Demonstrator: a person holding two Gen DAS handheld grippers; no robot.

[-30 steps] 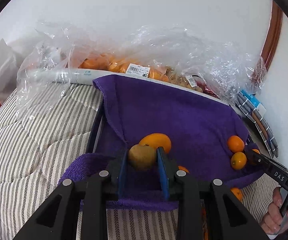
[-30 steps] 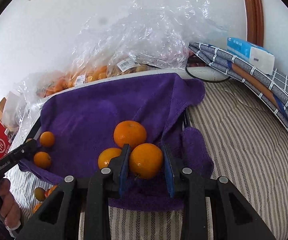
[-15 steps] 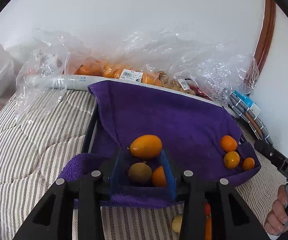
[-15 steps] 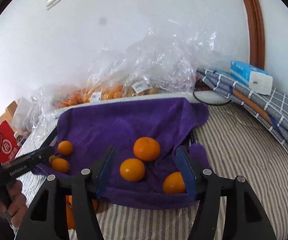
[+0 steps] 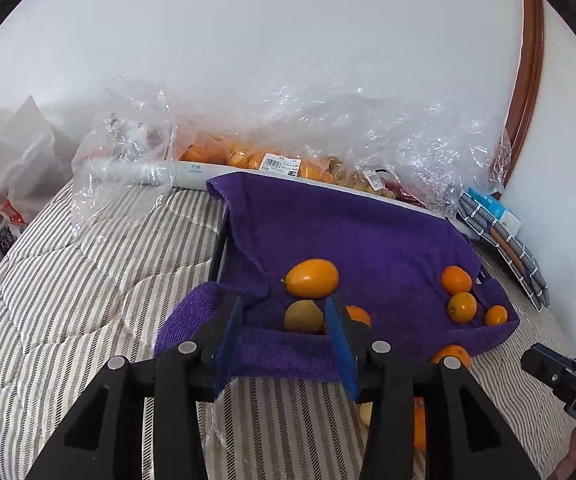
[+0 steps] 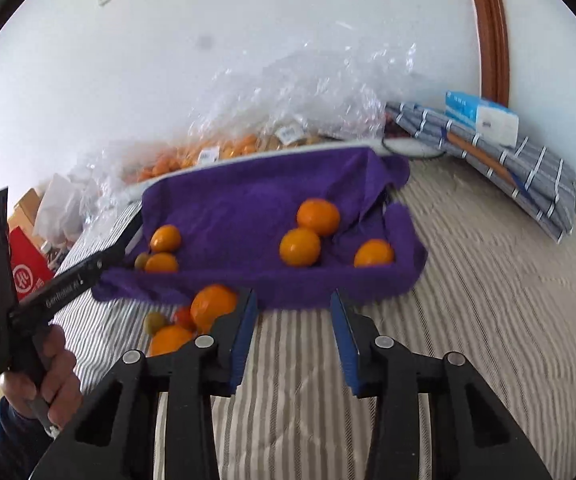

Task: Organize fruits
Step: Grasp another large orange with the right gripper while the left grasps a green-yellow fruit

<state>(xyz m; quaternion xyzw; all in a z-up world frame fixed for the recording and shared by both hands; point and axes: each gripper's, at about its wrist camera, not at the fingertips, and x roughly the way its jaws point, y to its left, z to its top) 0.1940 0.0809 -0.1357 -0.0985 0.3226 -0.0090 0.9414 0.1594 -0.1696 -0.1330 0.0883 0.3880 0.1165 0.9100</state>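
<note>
Both claws tilt down over the striped bed [image 6: 467, 280], each held by a person; the hand [image 6: 44, 376] gripping the left one shows at the edge of the right wrist view. The left claw [image 5: 284, 344] stands partly open with nothing in it, its jaws having just widened, hovering at the near rim of the purple towel [image 5: 367, 232]. The right claw [image 6: 293, 344] is also empty, jaws apart after just narrowing, hanging over bare bedding short of the towel. Behind the towel lie crumpled clear plastic bags [image 5: 367, 136] of fruit and a folded checked cloth [image 6: 527, 168]. On the towel rest a greenish-brown fruit [image 5: 303, 316], an oval orange fruit [image 5: 311, 278] and several round oranges [image 6: 299, 246]. More fruit [image 6: 212, 304] lies loose on the bed, just beside the towel's front edge.
</note>
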